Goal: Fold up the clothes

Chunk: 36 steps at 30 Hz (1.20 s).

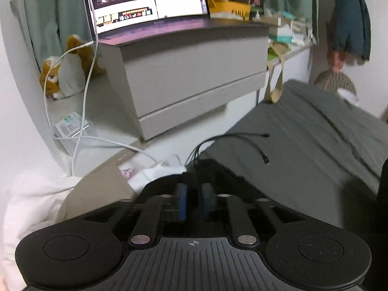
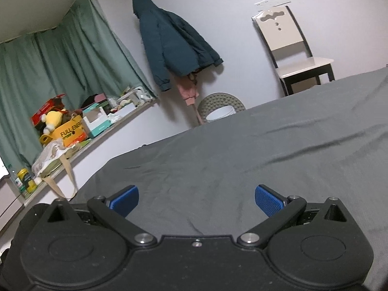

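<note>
Left tool (image 1: 194, 202) pinches dark cloth (image 1: 206, 169); right tool (image 2: 196, 200) hovers spread over grey sheet (image 2: 242, 150).

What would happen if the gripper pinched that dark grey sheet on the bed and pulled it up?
The dark grey sheet would probably go floppy and drape, since soft wrinkles already run across it. It looks thin, so likely light. The open right gripper has blue ribbed pads, which should help stop slipping.
</note>
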### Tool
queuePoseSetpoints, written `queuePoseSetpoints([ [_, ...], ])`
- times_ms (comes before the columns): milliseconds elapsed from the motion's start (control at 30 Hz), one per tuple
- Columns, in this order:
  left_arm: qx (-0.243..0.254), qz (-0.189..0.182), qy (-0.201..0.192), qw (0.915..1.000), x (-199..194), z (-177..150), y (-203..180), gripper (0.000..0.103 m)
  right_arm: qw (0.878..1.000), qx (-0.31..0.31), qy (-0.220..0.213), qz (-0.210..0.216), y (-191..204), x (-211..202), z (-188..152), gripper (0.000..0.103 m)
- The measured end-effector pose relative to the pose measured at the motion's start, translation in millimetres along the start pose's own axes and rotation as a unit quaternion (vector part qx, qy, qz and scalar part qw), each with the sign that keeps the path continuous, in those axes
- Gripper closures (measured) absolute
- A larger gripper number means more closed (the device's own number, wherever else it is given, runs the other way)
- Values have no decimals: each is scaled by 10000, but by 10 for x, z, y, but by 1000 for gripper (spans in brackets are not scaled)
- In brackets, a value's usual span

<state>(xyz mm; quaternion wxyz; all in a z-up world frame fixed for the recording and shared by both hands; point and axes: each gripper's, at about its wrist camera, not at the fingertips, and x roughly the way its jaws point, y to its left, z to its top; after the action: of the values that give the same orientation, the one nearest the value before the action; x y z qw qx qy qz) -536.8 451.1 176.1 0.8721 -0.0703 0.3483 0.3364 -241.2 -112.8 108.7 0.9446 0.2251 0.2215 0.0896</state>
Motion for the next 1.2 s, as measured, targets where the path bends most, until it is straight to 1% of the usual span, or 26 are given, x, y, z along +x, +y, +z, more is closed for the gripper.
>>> queuePoseSetpoints([
  [33,73,78,-94,9999,10,-6,-18,32,10000,18,20,-23,-10,15,-2,0],
  [67,145,157,-189,9996,19,-11,-36,22,10000,43,42,-37,-17,31,-4,0],
  [100,218,235,-283,9991,29,-17,-53,17,9999,67,74,-48,-22,53,-7,0],
  [167,363,386,-461,9975,50,-26,-89,17,9999,70,139,-66,-22,90,-13,0],
  [267,594,332,-238,9974,186,25,-133,17,9997,-64,212,-72,10,108,-34,0],
  [300,712,382,-153,9966,237,27,-161,17,9996,-121,231,-70,23,109,-42,0],
  [333,831,435,-71,9956,286,29,-190,24,9995,-180,241,-57,41,105,-48,0],
  [367,968,542,-15,9938,315,30,-211,33,9994,-232,247,-41,56,97,-50,0],
  [400,1108,693,65,9914,349,12,-245,57,9993,-278,246,-26,72,90,-51,0],
  [433,1305,829,111,9879,353,-30,-274,77,9993,-305,234,-12,87,83,-45,0],
  [467,1501,965,157,9838,357,-72,-302,83,9992,-331,222,3,101,75,-39,0],
  [500,1688,1089,199,9794,359,-115,-330,93,9992,-338,203,23,104,66,-34,0],
  [567,1847,1045,161,9771,300,-201,-350,93,9993,-338,179,52,105,56,-29,0],
  [600,1812,1050,69,9778,276,-214,-351,94,9993,-337,169,65,106,52,-27,0],
  [633,1730,1075,-116,9790,227,-213,-348,94,9993,-335,173,63,107,51,-26,0],
  [700,1415,948,-535,9839,90,-135,-310,94,9993,-329,183,47,105,51,-18,0],
  [733,1188,704,-768,9874,-4,-59,-291,94,9993,-326,185,39,105,49,-19,0],
  [767,964,463,-1000,9892,-98,19,-275,94,9993,-325,184,40,105,47,-16,0],
  [800,821,284,-1239,9885,-191,107,-291,94,9993,-317,181,43,106,50,-10,0],
  [867,844,137,-1666,9823,-365,310,-411,94,9994,-299,175,43,106,54,-4,0],
  [933,967,-18,-2106,9728,-549,552,-591,95,9994,-290,176,21,107,57,-4,0],
  [967,1009,-203,-2334,9669,-647,698,-714,95,9994,-289,182,18,107,63,-2,0],
  [1067,1185,-707,-2897,9471,-892,1129,-1146,95,9995,-263,192,31,105,72,3,0],
  [1133,1391,-963,-3237,9309,-1006,1392,-1543,95,9995,-243,197,47,99,75,3,0],
  [1200,1595,-1216,-3566,9125,-1121,1655,-1943,95,9995,-226,199,63,94,76,0,0],
])
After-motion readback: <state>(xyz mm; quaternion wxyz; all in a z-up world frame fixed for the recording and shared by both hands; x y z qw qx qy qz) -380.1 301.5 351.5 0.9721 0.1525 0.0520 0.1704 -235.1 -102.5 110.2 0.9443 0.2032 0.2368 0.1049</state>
